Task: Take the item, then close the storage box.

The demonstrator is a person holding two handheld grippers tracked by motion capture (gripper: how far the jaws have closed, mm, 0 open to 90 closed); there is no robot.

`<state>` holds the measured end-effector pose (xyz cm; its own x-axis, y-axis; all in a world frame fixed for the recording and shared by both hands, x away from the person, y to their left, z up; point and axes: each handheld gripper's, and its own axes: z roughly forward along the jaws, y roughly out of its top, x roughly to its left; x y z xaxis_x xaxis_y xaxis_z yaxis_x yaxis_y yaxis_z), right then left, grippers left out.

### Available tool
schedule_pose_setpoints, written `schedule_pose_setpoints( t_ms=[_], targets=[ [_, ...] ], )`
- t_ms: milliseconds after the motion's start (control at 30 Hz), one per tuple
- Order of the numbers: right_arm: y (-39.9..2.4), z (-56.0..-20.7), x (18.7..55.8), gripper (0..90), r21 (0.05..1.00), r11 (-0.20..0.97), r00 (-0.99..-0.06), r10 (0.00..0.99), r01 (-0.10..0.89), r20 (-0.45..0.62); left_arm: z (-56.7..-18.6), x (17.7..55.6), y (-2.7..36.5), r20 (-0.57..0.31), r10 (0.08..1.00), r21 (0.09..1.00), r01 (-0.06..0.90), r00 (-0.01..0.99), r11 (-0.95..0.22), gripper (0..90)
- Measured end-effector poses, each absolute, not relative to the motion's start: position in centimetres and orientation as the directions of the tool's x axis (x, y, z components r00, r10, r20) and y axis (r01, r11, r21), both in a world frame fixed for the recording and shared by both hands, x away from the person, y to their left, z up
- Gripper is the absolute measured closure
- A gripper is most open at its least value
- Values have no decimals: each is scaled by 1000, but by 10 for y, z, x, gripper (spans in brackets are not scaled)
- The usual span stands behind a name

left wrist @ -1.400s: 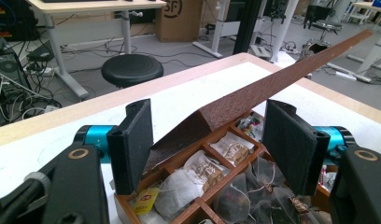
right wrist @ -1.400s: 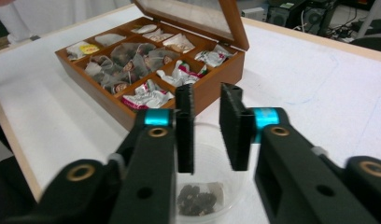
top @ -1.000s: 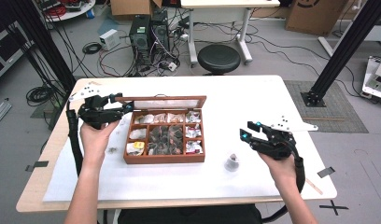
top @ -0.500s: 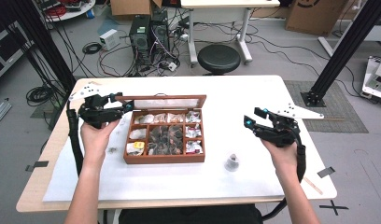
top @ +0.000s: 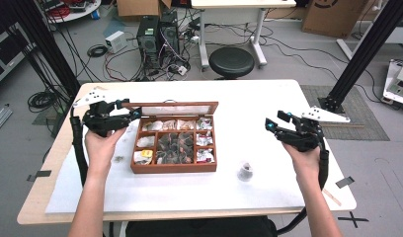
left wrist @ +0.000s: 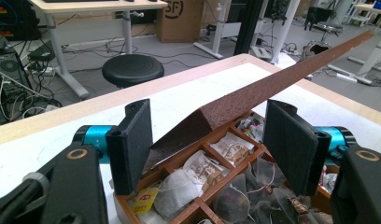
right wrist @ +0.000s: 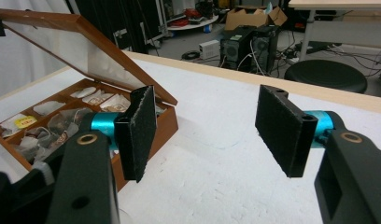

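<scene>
Tea box (top: 174,148) with lid (top: 172,108) propped open; one tea bag (top: 246,171) already out on the table (top: 259,106).

Left gripper (top: 133,112) straddles the lid's left corner, jaws set apart, pads not visibly pressing it. Right gripper (top: 269,123) hovers empty, well right of the box, its jaws just opening; the tea bag lies near it, toward the box. Judged: one bag taken out, lid not yet closed.

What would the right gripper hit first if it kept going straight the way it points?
Probably nothing on the table: the right gripper, jaws open and empty, points over bare tabletop, with the tea box off to one side. Depth is uncertain.
</scene>
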<state>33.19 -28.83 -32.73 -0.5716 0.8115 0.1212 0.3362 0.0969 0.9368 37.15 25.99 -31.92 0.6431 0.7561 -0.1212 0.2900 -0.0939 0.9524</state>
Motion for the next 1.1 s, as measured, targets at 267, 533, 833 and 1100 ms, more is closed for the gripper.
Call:
schedule_pose_setpoints(
  t_ms=[267,533,833,1100],
  targets=[
    [-291,-326,334,389,940,88,-570,812,331,125,-320,369,259,-119,758,952,291,641,-96,329],
    [-292,-325,335,380,942,81,-568,813,326,126,-321,368,259,-121,762,951,294,636,-94,323],
    [-294,-327,338,370,941,77,-562,816,330,130,-322,365,258,-131,769,948,306,625,-87,309],
    [-296,-328,340,370,941,74,-559,819,331,132,-324,360,257,-119,776,948,302,619,-96,299]
  ],
)
